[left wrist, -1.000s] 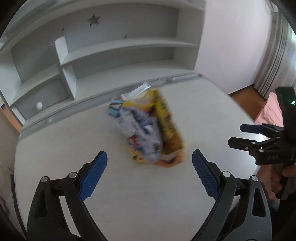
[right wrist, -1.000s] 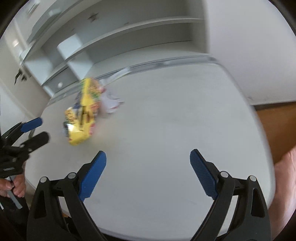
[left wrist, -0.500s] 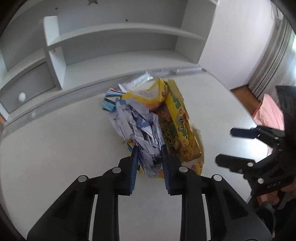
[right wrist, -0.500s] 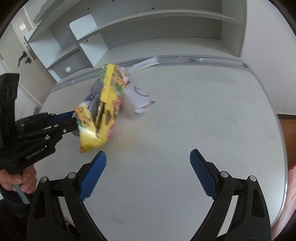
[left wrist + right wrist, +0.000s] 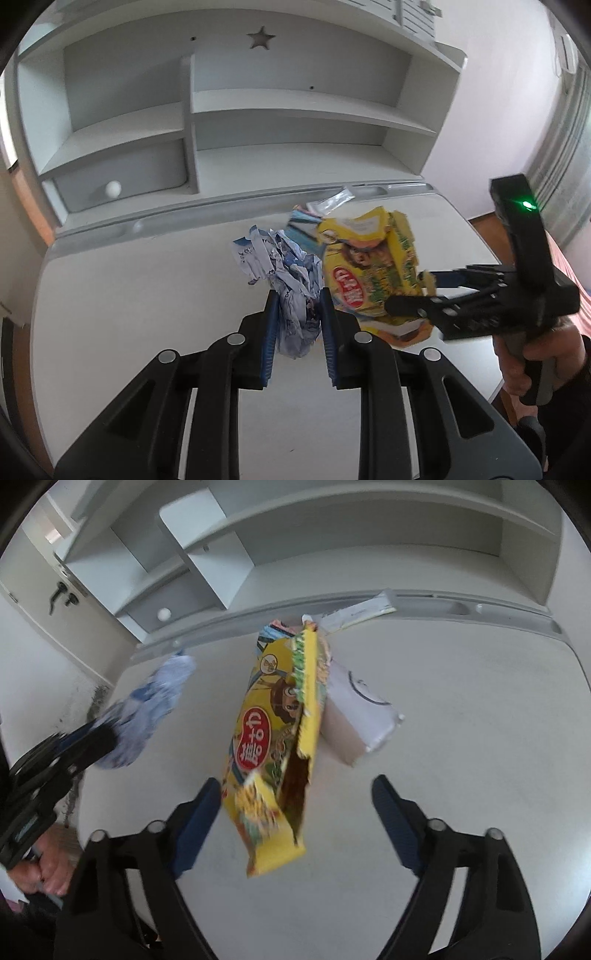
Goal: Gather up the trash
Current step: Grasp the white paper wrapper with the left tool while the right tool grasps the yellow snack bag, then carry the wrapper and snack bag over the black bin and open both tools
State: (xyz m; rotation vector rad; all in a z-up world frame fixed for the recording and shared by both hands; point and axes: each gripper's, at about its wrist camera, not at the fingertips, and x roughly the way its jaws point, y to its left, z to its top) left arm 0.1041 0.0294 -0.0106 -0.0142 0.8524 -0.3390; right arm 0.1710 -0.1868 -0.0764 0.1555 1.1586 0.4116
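1. Left wrist view: the left gripper [image 5: 297,325] is pinched on the crumpled blue-and-white wrapper [image 5: 291,291], which sticks up between its blue pads. Just to the right stands the yellow snack box [image 5: 373,273], touching the wrapper's side, with the desk [image 5: 129,314] beneath. The right gripper [image 5: 410,295] reaches in from the right, its tips at the box's right edge.

2. Right wrist view: the right gripper [image 5: 295,805] has just been closing, yet its jaws are apart, with the yellow snack box [image 5: 280,738] between them and neither pad pressing it. The box's long axis runs straight away from the tongs, the torn open end nearest. By my reading the right hand is the nearer one, and needs only to close across the narrow width. A white carton [image 5: 358,716] lies against the box's far right side.
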